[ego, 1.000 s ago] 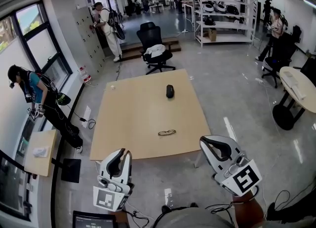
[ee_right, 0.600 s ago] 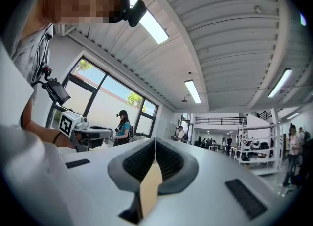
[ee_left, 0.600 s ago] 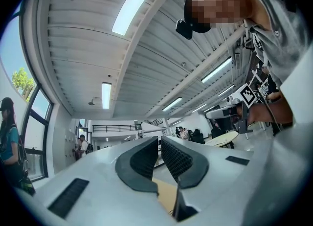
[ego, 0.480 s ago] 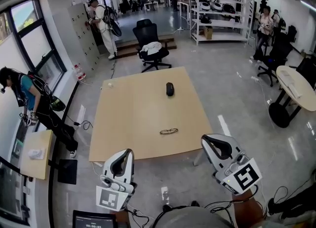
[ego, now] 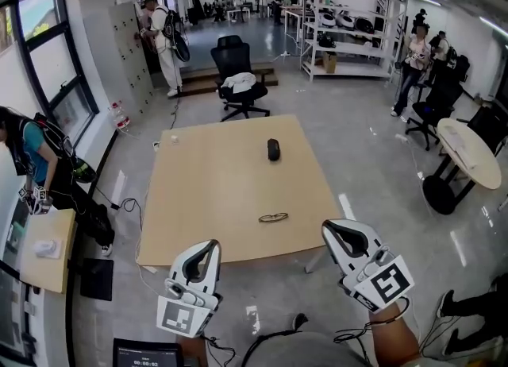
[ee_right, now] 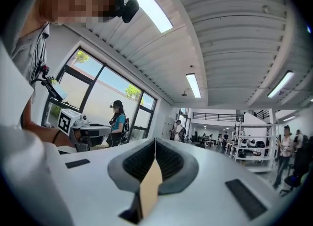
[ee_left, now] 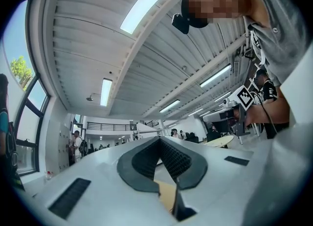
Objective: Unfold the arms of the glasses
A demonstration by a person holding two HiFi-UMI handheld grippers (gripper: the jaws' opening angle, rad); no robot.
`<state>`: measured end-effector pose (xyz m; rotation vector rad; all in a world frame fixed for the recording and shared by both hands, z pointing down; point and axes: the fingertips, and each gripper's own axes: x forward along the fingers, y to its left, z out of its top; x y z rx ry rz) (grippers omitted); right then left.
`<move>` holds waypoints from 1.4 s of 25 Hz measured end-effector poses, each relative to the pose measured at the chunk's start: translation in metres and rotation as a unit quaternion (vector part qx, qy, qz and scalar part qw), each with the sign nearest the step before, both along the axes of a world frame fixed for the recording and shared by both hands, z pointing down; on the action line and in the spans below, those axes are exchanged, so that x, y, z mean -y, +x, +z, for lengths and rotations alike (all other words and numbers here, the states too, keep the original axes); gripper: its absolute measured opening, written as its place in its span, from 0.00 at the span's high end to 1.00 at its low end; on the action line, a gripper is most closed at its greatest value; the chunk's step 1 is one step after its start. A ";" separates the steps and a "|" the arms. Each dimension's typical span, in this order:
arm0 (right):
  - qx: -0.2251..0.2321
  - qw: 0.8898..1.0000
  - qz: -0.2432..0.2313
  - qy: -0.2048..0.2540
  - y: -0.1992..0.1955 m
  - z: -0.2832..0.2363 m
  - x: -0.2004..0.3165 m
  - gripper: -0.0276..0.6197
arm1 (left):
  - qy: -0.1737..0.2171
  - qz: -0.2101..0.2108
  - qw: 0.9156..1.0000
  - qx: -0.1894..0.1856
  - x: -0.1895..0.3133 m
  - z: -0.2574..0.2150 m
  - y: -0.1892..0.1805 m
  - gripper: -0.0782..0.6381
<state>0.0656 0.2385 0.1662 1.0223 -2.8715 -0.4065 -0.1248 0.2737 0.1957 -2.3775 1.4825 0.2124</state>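
We hold both grippers short of the near edge of the surface (ego: 206, 191), off it and touching nothing. Our left gripper (ego: 208, 248) is clenched: in the left gripper view its two dark ribbed pads (ee_left: 173, 159) meet at the tips and nothing sits between them. Our right gripper (ego: 329, 229) is clenched as well, and in the right gripper view its pads (ee_right: 168, 161) close to a single seam with nothing gripped. The glasses (ego: 273, 217) lie flat on the surface ahead of both grippers, in the gap between them and somewhat closer to the right gripper than to the left, apart from each. They are too small in the head view for us to tell how their arms stand. Farther ahead of the grippers, past the glasses and well apart from them, a small black object (ego: 273, 149) rests on the surface. A small white thing (ego: 174, 140) sits near the far corner, ahead of the left gripper. Beyond the far edge stands a black office chair (ego: 238, 71) with something white on its seat.
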 end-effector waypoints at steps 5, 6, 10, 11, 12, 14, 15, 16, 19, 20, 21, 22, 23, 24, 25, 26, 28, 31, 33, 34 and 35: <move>-0.009 1.000 -0.001 -0.023 -0.011 0.019 0.029 0.95 | -0.023 0.002 1.000 -0.009 0.024 0.014 -0.006 0.88; -0.011 1.000 -0.003 -0.029 -0.012 0.022 0.036 0.95 | -0.026 0.001 1.000 -0.008 0.030 0.016 -0.006 0.88; -0.012 0.999 -0.013 -0.046 -0.014 0.038 0.070 0.95 | -0.041 -0.006 0.999 -0.007 0.062 0.023 -0.007 0.88; -0.012 0.998 -0.016 -0.051 -0.015 0.043 0.081 0.95 | -0.050 -0.009 0.999 -0.011 0.071 0.025 -0.007 0.88; -0.011 0.998 -0.019 -0.057 -0.016 0.048 0.092 0.95 | -0.056 -0.011 0.998 -0.011 0.082 0.027 -0.006 0.88; -0.010 0.997 -0.026 -0.066 -0.016 0.056 0.117 0.95 | -0.064 -0.014 0.998 -0.001 0.104 0.032 -0.004 0.88; -0.011 0.997 -0.030 -0.071 -0.014 0.060 0.129 0.95 | -0.065 -0.017 0.998 0.008 0.116 0.036 -0.002 0.88; -0.012 0.996 -0.035 -0.076 -0.013 0.065 0.142 0.95 | -0.067 -0.019 0.997 0.018 0.129 0.040 0.001 0.88; -0.022 0.994 -0.051 -0.096 -0.003 0.086 0.181 0.95 | -0.084 -0.020 0.996 0.035 0.169 0.053 0.019 0.88; -0.026 0.993 -0.055 -0.103 0.001 0.095 0.195 0.95 | -0.092 -0.022 0.995 0.040 0.182 0.059 0.025 0.88; -0.032 0.992 -0.059 -0.110 0.004 0.104 0.208 0.95 | -0.102 -0.026 0.993 0.045 0.196 0.065 0.030 0.88; -0.039 0.990 -0.064 -0.120 0.006 0.115 0.220 0.95 | -0.112 -0.031 0.992 0.051 0.209 0.072 0.034 0.88; -0.046 0.988 -0.070 -0.131 0.007 0.128 0.231 0.95 | -0.122 -0.035 0.990 0.057 0.219 0.080 0.038 0.88; -0.055 0.985 -0.076 -0.142 0.006 0.143 0.240 0.95 | -0.131 -0.038 0.989 0.061 0.228 0.089 0.040 0.88; -0.067 0.983 -0.082 -0.151 0.004 0.159 0.249 0.95 | -0.140 -0.038 0.988 0.062 0.235 0.100 0.040 0.88; -0.081 0.980 -0.086 -0.161 0.001 0.177 0.258 0.95 | -0.149 -0.037 0.986 0.060 0.242 0.113 0.039 0.88; -0.111 0.973 -0.091 -0.183 -0.006 0.216 0.277 0.95 | -0.173 -0.034 0.983 0.058 0.254 0.141 0.035 0.88; -0.151 0.954 -0.112 -0.232 0.000 0.272 0.294 0.95 | -0.220 -0.036 0.973 0.065 0.268 0.185 0.041 0.88; -0.169 0.943 -0.123 -0.261 0.012 0.308 0.298 0.95 | -0.252 -0.035 0.965 0.066 0.277 0.214 0.051 0.88; -0.178 0.937 -0.125 -0.274 0.015 0.325 0.299 0.95 | -0.266 -0.031 0.961 0.067 0.282 0.229 0.053 0.88; -0.189 0.931 -0.127 -0.285 0.015 0.343 0.299 0.95 | -0.279 -0.026 0.957 0.070 0.287 0.244 0.053 0.88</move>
